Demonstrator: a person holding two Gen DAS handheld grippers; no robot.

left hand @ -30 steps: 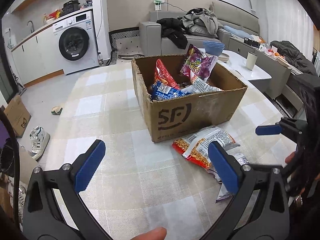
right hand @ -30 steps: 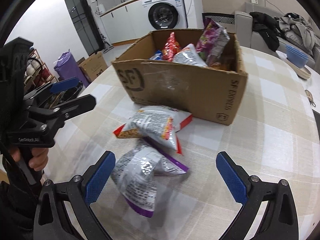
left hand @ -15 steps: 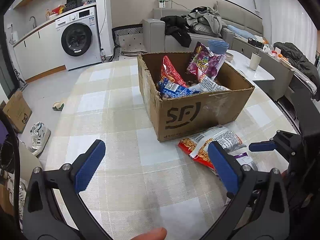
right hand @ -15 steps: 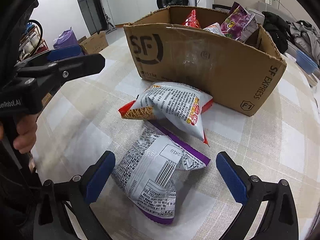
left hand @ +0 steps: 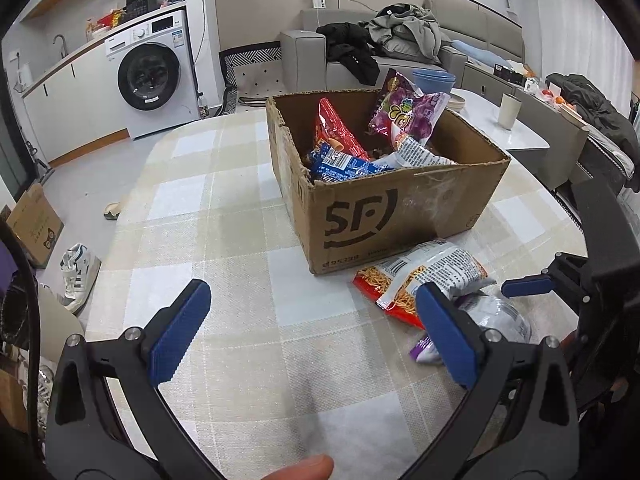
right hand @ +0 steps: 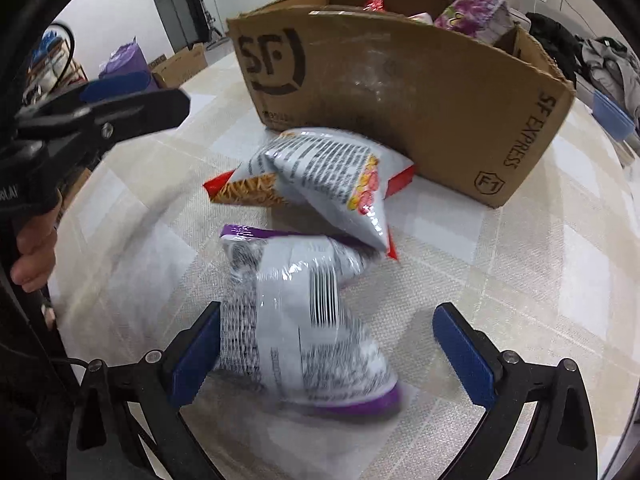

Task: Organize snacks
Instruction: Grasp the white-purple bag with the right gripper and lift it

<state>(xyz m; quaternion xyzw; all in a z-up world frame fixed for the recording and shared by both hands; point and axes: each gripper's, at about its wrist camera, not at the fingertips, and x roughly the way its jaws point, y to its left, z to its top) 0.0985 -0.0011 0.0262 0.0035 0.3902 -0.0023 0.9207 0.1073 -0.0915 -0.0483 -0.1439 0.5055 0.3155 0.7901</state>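
The checked bench sat in a lived-in room. Nearest, your right gripper was spread wide around the purple bag, one pad touching it, probably lined up for a pinch. Your left gripper hung wide and empty. Beyond lay the red bag against the box, likely both bags' destination.

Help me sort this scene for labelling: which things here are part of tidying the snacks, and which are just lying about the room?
Part of the job:
- cardboard box with snacks inside
- red noodle-snack bag on the table
- purple-edged bag between the open right gripper fingers
- left gripper, open over bare tablecloth

Lying about:
- washing machine
- clothes on the sofa
- blue bowls
- sneaker
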